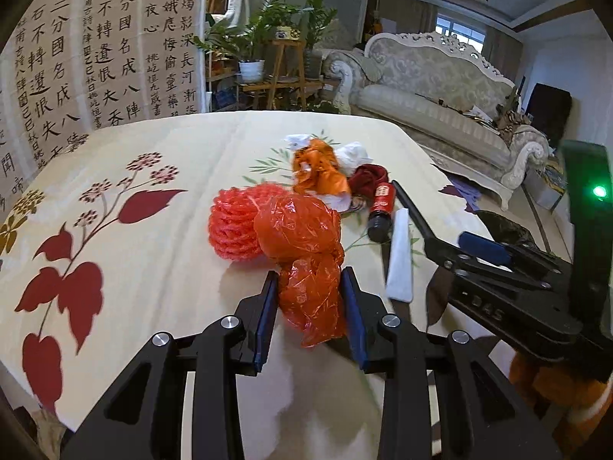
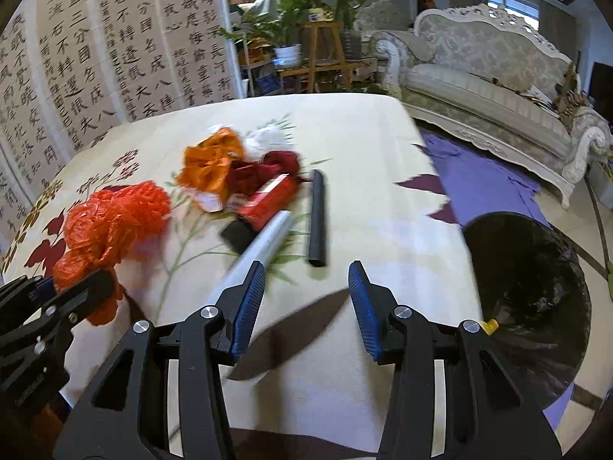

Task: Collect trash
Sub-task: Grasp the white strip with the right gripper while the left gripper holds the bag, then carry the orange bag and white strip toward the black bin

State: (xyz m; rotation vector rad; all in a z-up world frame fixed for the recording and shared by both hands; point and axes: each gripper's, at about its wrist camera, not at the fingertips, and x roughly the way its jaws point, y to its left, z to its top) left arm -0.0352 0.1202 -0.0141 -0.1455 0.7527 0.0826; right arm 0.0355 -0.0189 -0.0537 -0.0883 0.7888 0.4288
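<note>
Left wrist view: a cream tablecloth printed with red leaves and flowers (image 1: pixel 126 207) covered the table. Behind it hung a pale calligraphy screen with black characters (image 1: pixel 95 46), potted green plants on a wooden stand (image 1: pixel 276 46) stood further back, and an ornate pale carved sofa (image 1: pixel 436 88) ran along the right. The left gripper (image 1: pixel 309 280) had its blue-padded jaws closed narrowly on the lower end of a crumpled orange-red plastic bag (image 1: pixel 306 264), pads pressing both sides. Touching the bag's far left side lay a red foam mesh sleeve (image 1: pixel 233 226). Beyond sat a heap of crumpled orange foil and white tissue (image 1: pixel 322 168), a small dark bottle with a red label (image 1: pixel 381 207), and a white flat stick (image 1: pixel 400 257) just beside it. The right gripper's black body entered from the right.

Right wrist view: same cloth, with a purple mat (image 2: pixel 482 176) on the floor before the sofa. The right gripper (image 2: pixel 306 272) hung with jaws moderately apart and nothing between them, only bare cloth. A black tube (image 2: pixel 318 218) lay just ahead, a silver-white tube (image 2: pixel 260 245) ran up to the left fingertip; contact unclear. A bin lined with a black bag (image 2: pixel 536 280) stood open at the table's right edge. The held bag showed at far left.
</note>
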